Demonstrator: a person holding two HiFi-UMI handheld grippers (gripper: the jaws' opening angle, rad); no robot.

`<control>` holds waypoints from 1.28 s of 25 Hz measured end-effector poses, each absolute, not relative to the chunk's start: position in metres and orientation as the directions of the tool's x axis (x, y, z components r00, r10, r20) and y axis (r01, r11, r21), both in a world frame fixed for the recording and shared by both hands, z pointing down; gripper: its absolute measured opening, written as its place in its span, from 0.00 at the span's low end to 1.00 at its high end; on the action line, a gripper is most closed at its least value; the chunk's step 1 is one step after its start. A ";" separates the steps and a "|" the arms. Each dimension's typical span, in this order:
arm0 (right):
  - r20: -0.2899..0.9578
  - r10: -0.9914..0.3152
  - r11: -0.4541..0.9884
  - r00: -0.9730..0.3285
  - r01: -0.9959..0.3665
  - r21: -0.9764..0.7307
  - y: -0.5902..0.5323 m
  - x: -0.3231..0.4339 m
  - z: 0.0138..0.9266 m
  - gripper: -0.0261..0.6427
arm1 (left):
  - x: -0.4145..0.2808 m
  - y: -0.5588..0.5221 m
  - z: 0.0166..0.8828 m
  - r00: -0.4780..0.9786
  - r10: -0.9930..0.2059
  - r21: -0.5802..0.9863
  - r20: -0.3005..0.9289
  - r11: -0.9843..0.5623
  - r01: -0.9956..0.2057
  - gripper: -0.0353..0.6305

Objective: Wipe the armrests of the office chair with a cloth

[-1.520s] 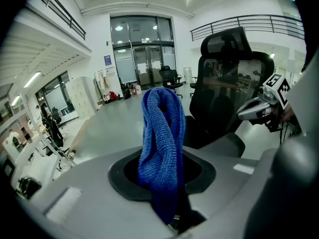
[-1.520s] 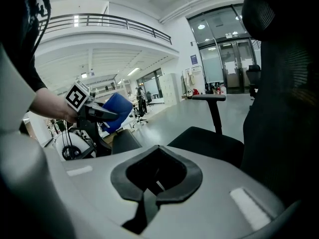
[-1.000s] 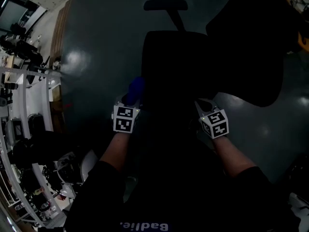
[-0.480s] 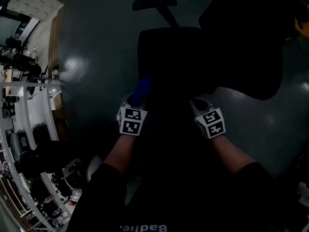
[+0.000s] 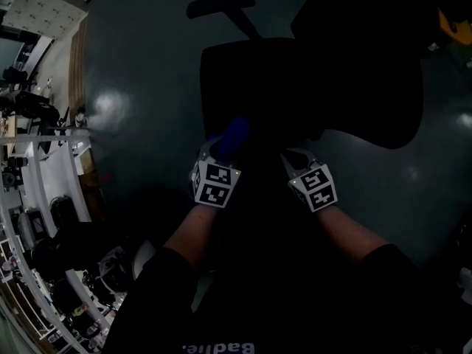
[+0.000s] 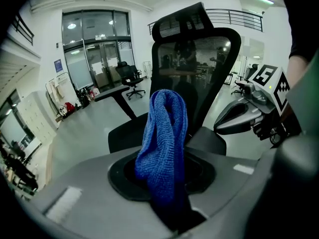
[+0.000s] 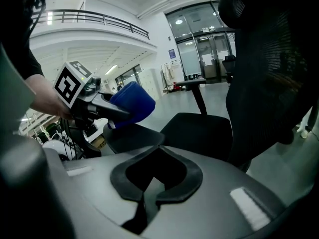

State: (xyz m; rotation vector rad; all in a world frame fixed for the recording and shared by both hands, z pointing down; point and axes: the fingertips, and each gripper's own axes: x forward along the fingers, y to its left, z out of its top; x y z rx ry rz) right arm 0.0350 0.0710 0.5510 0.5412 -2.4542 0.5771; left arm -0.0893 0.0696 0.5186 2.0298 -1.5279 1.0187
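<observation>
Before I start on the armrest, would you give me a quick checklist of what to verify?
1. Cloth clamped in the left gripper: ok.
2. Cloth sticks out past the jaws to wipe with: ok.
3. Right gripper empty, jaws together: ok.
4. Cloth pressed on the near armrest: not ok, a gap shows between them.
5. Far armrest in sight beyond the seat: ok.
6. Chair kept from rolling: cannot tell, its base is out of view.
</observation>
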 end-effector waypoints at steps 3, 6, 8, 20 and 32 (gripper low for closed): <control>0.590 -0.243 0.827 -0.770 -0.483 -0.289 0.074 0.032 0.553 0.04 | -0.072 0.062 0.522 0.173 -0.643 -0.092 0.746 -0.357 -0.930 0.24; 0.589 -0.231 0.831 -0.775 -0.472 -0.296 0.076 0.032 0.554 0.04 | -0.055 0.056 0.524 0.198 -0.632 -0.076 0.749 -0.379 -0.922 0.24; 0.586 -0.226 0.833 -0.778 -0.466 -0.297 0.077 0.032 0.553 0.04 | -0.045 0.052 0.525 0.217 -0.629 -0.063 0.747 -0.391 -0.918 0.24; 0.574 -0.204 0.855 -0.793 -0.430 -0.291 0.081 0.028 0.551 0.04 | 0.013 0.032 0.525 0.317 -0.602 -0.016 0.732 -0.481 -0.876 0.24; 0.571 -0.180 0.867 -0.801 -0.404 -0.293 0.083 0.031 0.547 0.04 | 0.019 0.026 0.506 0.351 -0.619 0.043 0.703 -0.456 -0.889 0.24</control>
